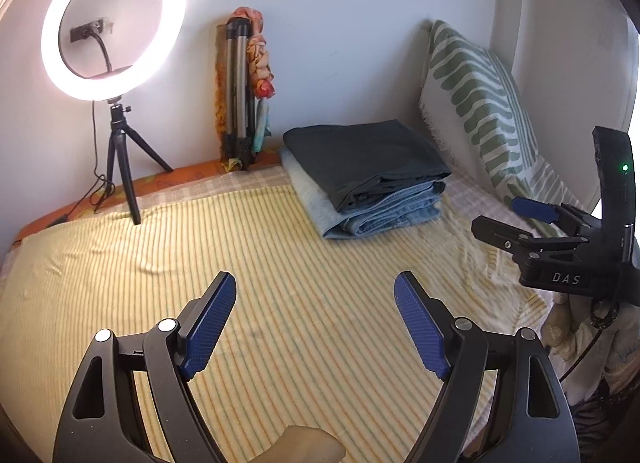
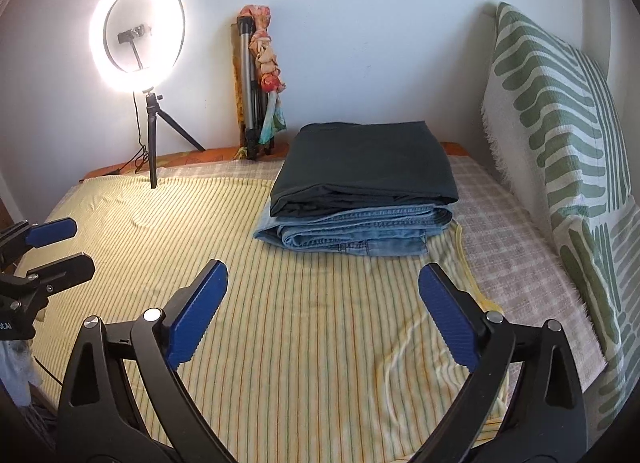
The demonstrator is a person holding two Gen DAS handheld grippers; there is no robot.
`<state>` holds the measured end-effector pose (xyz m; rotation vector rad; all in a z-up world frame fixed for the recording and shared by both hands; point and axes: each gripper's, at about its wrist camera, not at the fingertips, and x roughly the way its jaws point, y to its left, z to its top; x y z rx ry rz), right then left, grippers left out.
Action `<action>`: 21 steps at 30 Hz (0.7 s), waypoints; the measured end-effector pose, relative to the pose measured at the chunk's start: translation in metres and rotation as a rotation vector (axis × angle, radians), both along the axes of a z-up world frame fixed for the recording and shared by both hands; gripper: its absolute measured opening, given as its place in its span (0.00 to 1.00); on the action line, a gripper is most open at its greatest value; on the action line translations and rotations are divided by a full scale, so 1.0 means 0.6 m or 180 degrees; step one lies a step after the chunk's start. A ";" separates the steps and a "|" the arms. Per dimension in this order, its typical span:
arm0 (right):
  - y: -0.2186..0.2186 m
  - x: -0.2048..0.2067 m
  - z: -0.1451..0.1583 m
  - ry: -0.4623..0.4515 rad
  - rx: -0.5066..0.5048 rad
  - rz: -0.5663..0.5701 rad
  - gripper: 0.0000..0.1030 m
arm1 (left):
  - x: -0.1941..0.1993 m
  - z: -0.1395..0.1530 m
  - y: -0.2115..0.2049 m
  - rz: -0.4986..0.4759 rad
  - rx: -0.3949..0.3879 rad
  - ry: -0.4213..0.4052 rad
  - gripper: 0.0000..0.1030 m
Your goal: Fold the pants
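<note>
Dark folded pants (image 1: pixel 364 161) (image 2: pixel 366 165) lie on top of folded blue jeans (image 1: pixel 394 213) (image 2: pixel 360 233) in a stack at the back right of the bed. My left gripper (image 1: pixel 315 295) is open and empty, held above the striped yellow sheet (image 1: pixel 240 263) in front of the stack. My right gripper (image 2: pixel 323 283) is open and empty too, held above the sheet (image 2: pixel 300 323) short of the stack. The right gripper also shows at the right edge of the left wrist view (image 1: pixel 516 219). The left gripper shows at the left edge of the right wrist view (image 2: pixel 68 247).
A lit ring light on a small tripod (image 1: pixel 114 25) (image 2: pixel 138 27) stands at the back left. A folded tripod with a scarf (image 1: pixel 244 91) (image 2: pixel 258 83) leans on the wall. A green-patterned pillow (image 1: pixel 484 103) (image 2: pixel 560 135) leans at the right.
</note>
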<state>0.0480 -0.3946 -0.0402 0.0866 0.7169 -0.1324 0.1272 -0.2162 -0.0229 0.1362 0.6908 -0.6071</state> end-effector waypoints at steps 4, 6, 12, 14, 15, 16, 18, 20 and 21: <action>-0.004 0.005 -0.013 -0.0035 -0.0053 -0.0049 0.95 | 0.005 -0.011 0.002 0.0044 0.0092 -0.0072 0.79; -0.007 0.008 -0.018 -0.0046 -0.0019 -0.0063 0.96 | 0.009 -0.014 0.005 0.0043 0.0050 -0.0034 0.80; -0.007 0.019 -0.018 -0.0123 -0.0028 -0.0083 0.99 | 0.017 -0.021 0.010 0.0100 0.0115 -0.0028 0.80; -0.004 0.021 -0.016 -0.0152 -0.0039 -0.0070 1.00 | 0.022 -0.022 0.013 0.0126 0.0105 -0.0004 0.80; -0.003 0.022 -0.016 -0.0158 -0.0051 -0.0067 1.00 | 0.025 -0.021 0.015 0.0138 0.0098 0.0009 0.80; -0.002 0.024 -0.016 -0.0163 -0.0064 -0.0063 1.00 | 0.026 -0.021 0.017 0.0156 0.0091 0.0017 0.80; -0.001 0.028 -0.018 -0.0148 -0.0060 -0.0051 1.00 | 0.028 -0.018 0.021 0.0190 0.0076 0.0003 0.81; -0.001 0.029 -0.020 -0.0133 -0.0054 -0.0044 1.00 | 0.029 -0.015 0.023 0.0212 0.0076 -0.0018 0.81; -0.001 0.030 -0.021 -0.0127 -0.0058 -0.0042 1.00 | 0.029 -0.014 0.023 0.0217 0.0069 -0.0024 0.81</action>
